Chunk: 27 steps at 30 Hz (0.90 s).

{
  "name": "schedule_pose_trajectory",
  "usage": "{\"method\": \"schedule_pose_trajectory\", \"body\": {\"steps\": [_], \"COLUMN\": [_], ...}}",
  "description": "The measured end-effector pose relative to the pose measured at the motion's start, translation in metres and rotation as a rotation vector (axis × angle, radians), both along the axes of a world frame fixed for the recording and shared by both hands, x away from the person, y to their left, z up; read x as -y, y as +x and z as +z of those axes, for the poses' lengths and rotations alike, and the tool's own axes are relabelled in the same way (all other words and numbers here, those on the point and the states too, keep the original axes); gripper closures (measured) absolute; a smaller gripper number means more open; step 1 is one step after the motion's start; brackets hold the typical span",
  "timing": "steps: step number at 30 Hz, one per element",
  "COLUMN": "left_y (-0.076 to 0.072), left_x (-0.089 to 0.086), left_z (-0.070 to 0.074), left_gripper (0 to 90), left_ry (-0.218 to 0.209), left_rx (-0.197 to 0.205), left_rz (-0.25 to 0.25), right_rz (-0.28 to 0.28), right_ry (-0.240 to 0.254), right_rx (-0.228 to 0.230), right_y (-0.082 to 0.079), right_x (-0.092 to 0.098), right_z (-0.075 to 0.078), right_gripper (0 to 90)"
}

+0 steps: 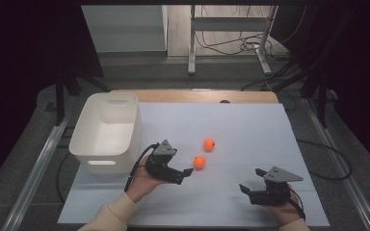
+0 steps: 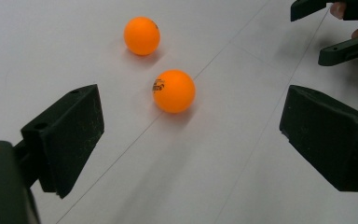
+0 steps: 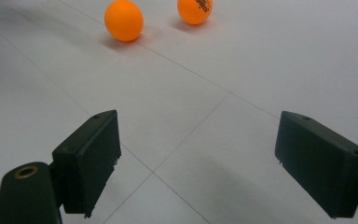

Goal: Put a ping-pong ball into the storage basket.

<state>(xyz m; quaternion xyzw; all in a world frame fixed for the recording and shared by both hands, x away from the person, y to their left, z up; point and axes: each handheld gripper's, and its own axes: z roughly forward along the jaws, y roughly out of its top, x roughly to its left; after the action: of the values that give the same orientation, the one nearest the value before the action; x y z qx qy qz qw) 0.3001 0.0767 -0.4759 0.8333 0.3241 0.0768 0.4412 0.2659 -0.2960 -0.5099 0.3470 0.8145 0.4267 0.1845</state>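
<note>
Balls, orange, two: near ball [image 1: 199, 162] lies on the white sheet [image 1: 250, 130] just ahead of your left gripper [image 1: 185, 175]; far ball [image 1: 209, 144] lies a little beyond it and slightly to the right, the two close but apart. Neither is held or touched.

Left gripper: in your left hand [image 1: 142, 183], low over the sheet beside the bin [image 1: 107, 132], pointing right toward the near ball. Jaws spread wide, nothing between them. In the left gripper view the near ball [image 2: 174, 91] sits ahead of the gap, closer to the left jaw's side, printed mark facing left; the far ball [image 2: 141, 36] lies behind it. Your other gripper shows at the top right corner of that view.

Right gripper [image 1: 248, 184]: in your right hand [image 1: 283, 209], near the sheet's front edge, well apart from both balls, pointing left. Jaws spread wide, holding nothing. In the right gripper view both balls lie far ahead at the top edge, one [image 3: 124, 20] left of the other [image 3: 195, 10], the latter cut by the frame and showing dark print.

Bin: white, rectangular, open top, handle slot in its near wall, standing at the sheet's left edge. No ball visible inside.

Sheet: white, faint crossing lines, covering the wooden table [image 1: 197, 96], whose far edge shows.
</note>
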Motion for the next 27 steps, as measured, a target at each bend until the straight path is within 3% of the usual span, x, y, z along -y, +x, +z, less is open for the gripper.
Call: {"method": "schedule_pose_trajectory", "body": {"steps": [27], "left_y": [0.017], "left_x": [0.023], "left_z": [-0.005], "left_gripper": [7.3], "left_ry": [0.003], "left_rx": [-0.023], "left_rz": [-0.028], "right_rz": [0.001], "right_ry": [-0.004], "right_rx": [-0.003], "right_y": [0.0], "right_x": [0.0], "right_z": [0.0], "right_gripper": [14.9]}}
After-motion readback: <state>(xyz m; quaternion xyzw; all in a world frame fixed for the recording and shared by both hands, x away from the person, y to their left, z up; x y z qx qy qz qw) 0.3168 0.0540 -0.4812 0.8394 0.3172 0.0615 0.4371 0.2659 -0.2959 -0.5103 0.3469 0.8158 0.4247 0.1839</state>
